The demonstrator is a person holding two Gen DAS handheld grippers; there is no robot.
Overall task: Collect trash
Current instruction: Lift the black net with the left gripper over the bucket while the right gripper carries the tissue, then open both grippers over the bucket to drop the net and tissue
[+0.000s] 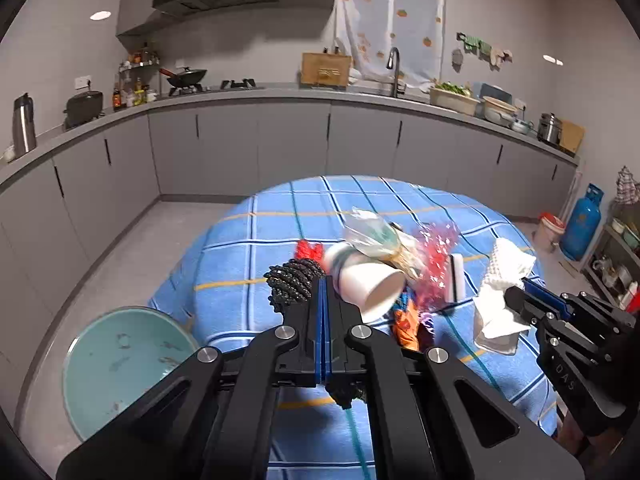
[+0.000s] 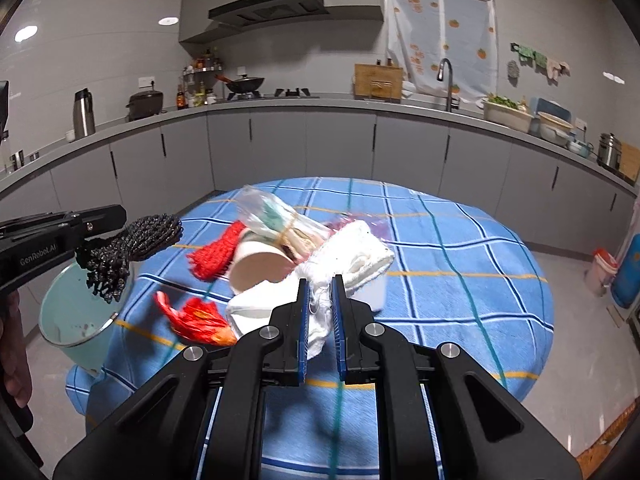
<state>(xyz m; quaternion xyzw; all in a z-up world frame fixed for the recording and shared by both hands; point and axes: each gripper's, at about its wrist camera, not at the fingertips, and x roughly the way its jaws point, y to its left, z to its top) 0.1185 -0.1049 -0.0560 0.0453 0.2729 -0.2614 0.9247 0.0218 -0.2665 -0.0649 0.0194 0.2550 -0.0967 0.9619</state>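
My left gripper [image 1: 325,280] is shut on a black mesh net [image 1: 294,280], held above the table's left edge; it also shows in the right wrist view [image 2: 132,246]. My right gripper [image 2: 319,284] is shut on a white paper towel [image 2: 352,260], seen too in the left wrist view [image 1: 500,292]. A trash pile lies on the blue plaid tablecloth [image 1: 260,240]: a tipped white paper cup [image 1: 366,284], a clear plastic bag [image 1: 372,234], red netting [image 2: 214,254], a red-orange wrapper [image 2: 198,320] and a pink wrapper [image 1: 438,256].
A teal bin [image 1: 120,364] stands on the floor at the table's left, below the black net [image 2: 76,316]. Grey kitchen counters [image 1: 280,94] run along the back wall. A blue gas cylinder [image 1: 582,224] and a small bucket [image 1: 550,230] stand at the right.
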